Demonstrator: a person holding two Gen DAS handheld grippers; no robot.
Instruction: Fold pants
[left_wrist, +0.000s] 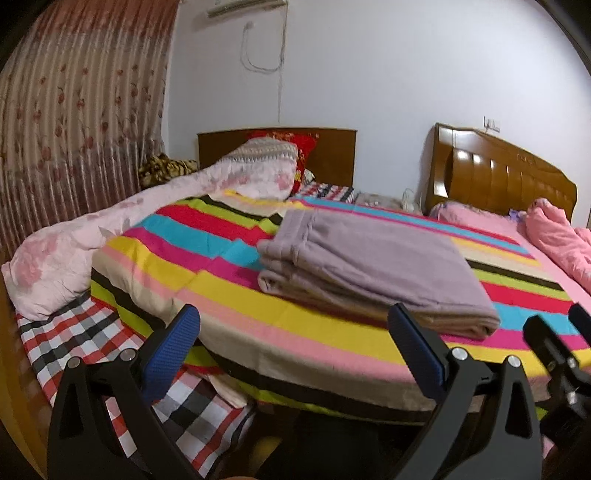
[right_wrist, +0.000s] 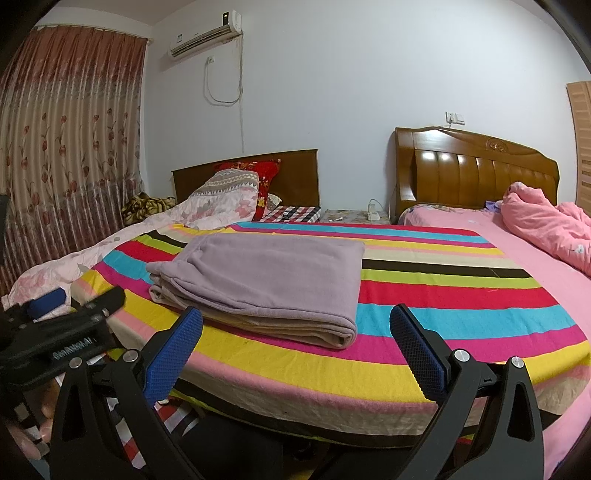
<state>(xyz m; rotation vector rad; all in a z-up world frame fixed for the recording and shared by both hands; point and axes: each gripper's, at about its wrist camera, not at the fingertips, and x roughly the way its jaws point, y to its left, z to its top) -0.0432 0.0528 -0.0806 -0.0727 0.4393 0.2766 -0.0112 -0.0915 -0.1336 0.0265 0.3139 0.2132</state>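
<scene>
Pants (right_wrist: 266, 280) look fully folded, so the folding seems done and little remains beyond tidying an edge. Nearest, the left tool (left_wrist: 293, 332) and right tool (right_wrist: 295, 332) both hang spread wide and empty, short of the bed. Beyond them the mauve, fleecy bundle lies stacked on the striped blanket (right_wrist: 461, 291).

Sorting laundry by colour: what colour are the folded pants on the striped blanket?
Plain light purple pants, clearest in the right wrist view.
</scene>
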